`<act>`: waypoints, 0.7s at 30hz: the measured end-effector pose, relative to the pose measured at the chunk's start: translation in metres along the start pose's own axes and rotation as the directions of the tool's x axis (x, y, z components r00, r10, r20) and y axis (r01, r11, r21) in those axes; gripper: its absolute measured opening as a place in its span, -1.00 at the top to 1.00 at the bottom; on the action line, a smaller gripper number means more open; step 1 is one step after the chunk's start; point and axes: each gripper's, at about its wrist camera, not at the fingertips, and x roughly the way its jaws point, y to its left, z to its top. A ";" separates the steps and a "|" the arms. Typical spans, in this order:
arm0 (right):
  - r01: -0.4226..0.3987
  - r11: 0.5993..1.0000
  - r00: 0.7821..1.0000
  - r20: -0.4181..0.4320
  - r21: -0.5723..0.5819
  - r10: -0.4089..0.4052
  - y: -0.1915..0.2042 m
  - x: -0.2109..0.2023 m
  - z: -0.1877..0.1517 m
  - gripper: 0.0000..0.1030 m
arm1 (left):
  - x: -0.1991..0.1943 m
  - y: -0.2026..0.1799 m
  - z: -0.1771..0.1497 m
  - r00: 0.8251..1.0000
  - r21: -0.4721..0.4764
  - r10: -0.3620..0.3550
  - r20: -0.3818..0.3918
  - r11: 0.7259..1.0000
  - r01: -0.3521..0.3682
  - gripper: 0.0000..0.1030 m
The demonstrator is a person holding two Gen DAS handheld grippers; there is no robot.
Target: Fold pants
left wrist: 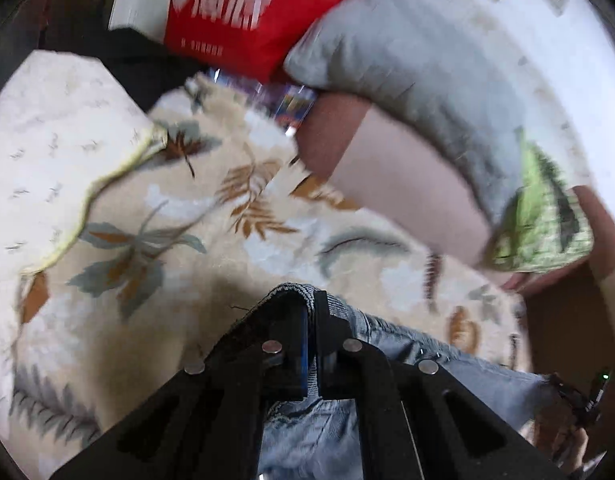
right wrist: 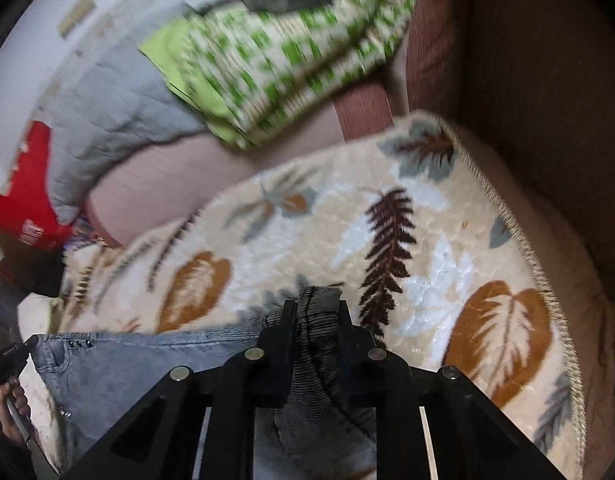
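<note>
1. Left gripper (left wrist: 312, 300): fingers drawn almost together, pinching a folded edge of the pants (left wrist: 447, 364); only a thin slot shows between the pads, filled with denim hem.
2. Right gripper (right wrist: 318, 305): fingers set a little wider, clamped on a bunched roll of the pants (right wrist: 147, 364) (ribbed grey denim bulging up between and above the fingertips).
3. Pants: light blue-grey jeans, stretched between both grippers, hanging just above or resting against a leaf-print blanket (right wrist: 407, 240); cannot tell which. Small row of rivets or studs visible near one seam in the right wrist view.
4. Blanket: cream plush with brown, orange and grey-blue leaf motifs, braided trim along its edge, spread under both grippers.
5. Behind the blanket: pinkish sofa back, with a grey quilted cushion (left wrist: 407, 52) and a green-and-white patterned cushion (right wrist: 291, 48) leaning on it, the two touching.
6. Further back, left wrist view: red bag with white lettering (left wrist: 235, 8), upright beside the grey cushion; a pale cream cloth with yellow scalloped edging (left wrist: 47, 152) overlapping the blanket at left.
7. Opposite gripper partly visible at the frame edge in each view, holding the far end of the pants (strong motion blur on background items).
</note>
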 end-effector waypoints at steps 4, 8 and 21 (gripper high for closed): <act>-0.076 0.997 0.994 0.081 0.001 0.075 0.000 -0.070 -0.025 0.64 | -0.083 0.011 -0.027 0.994 0.000 -0.085 0.072 0.996 0.085 0.96; -0.144 0.989 0.984 0.097 -0.044 0.148 -0.010 -0.127 -0.080 0.64 | -0.151 0.045 -0.075 0.985 -0.007 -0.146 0.090 0.989 0.147 0.95; -0.125 0.992 0.962 -0.249 -0.018 0.116 -0.074 -0.146 -0.279 -0.19 | -0.197 0.113 -0.143 0.998 0.009 0.067 -0.020 0.998 -0.067 0.57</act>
